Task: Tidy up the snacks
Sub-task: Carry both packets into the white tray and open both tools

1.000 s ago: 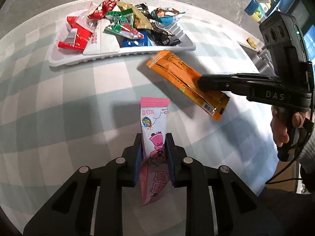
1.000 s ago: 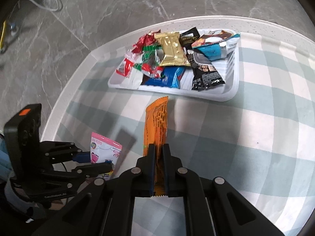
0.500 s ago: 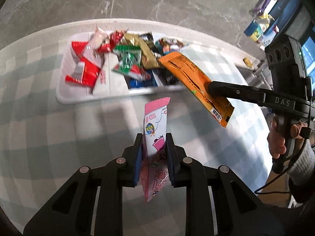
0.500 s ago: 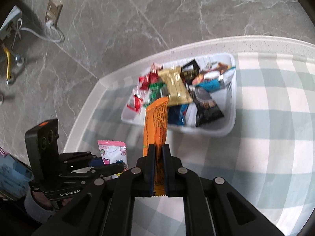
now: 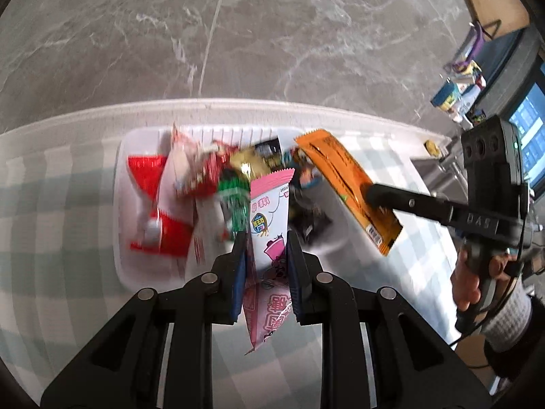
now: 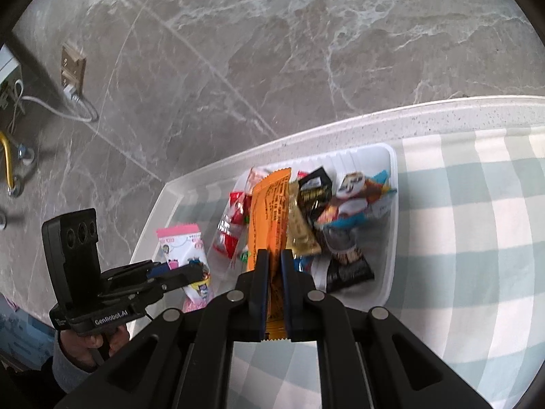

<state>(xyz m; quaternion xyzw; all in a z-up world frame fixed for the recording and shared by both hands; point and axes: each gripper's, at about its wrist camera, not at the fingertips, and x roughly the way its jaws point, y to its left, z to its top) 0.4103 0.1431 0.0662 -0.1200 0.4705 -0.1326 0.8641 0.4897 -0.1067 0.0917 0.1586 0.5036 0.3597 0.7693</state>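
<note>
Your left claw [image 5: 266,269] is clamped on a pink snack packet [image 5: 269,218], held in the air over the near edge of the white tray [image 5: 120,204]. Your right claw [image 6: 275,269] is clamped on a long orange packet [image 6: 269,204], held above the same tray. The tray, piled with mixed wrapped snacks [image 6: 340,211], sits at the far edge of the checked table [image 6: 477,238].

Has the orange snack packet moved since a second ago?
Yes. The orange snack packet, clamped in the right gripper, was lifted off the checked tablecloth and now hangs over the white tray.
</note>
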